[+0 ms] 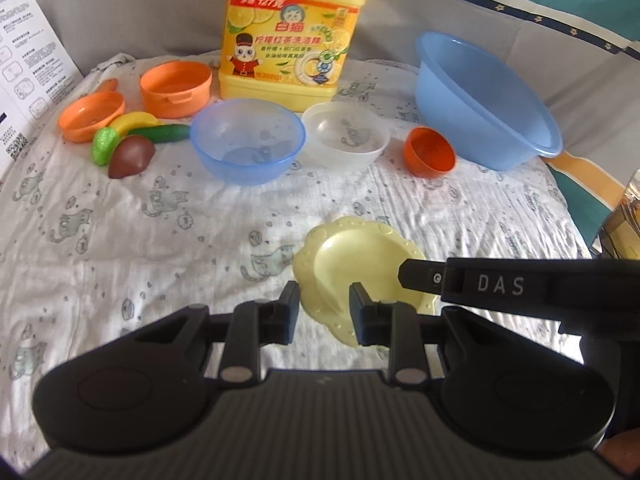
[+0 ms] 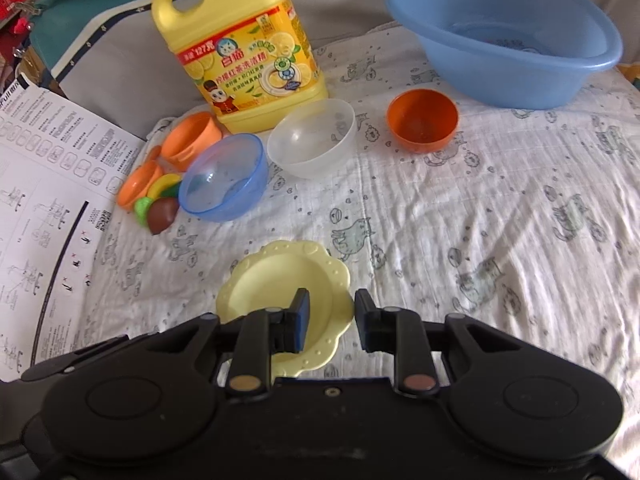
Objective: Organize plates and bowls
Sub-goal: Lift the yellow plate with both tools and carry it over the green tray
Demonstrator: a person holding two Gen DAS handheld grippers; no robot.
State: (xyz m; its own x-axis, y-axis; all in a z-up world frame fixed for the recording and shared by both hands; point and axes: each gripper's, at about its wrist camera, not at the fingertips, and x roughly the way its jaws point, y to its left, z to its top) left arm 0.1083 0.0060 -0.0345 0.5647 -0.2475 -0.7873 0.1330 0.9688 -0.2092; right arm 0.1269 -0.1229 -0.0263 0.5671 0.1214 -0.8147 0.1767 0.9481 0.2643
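A pale yellow scalloped plate (image 1: 360, 258) lies on the printed cloth, tilted up at its near edge; it also shows in the right wrist view (image 2: 276, 276). My left gripper (image 1: 325, 312) is open, its fingers straddling the plate's near left rim. My right gripper (image 2: 331, 320) is open, straddling the plate's right rim; one of its fingers (image 1: 424, 276) reaches over the plate in the left wrist view. Behind stand a small blue bowl (image 1: 246, 144), a clear bowl (image 1: 346, 134), a small orange bowl (image 1: 430, 152) and a large blue basin (image 1: 484, 100).
A yellow detergent jug (image 1: 290, 28) stands at the back. Orange toy pots (image 1: 176, 86) and toy fruit (image 1: 132, 144) sit at the back left. A printed instruction sheet (image 2: 44, 200) lies at the left edge.
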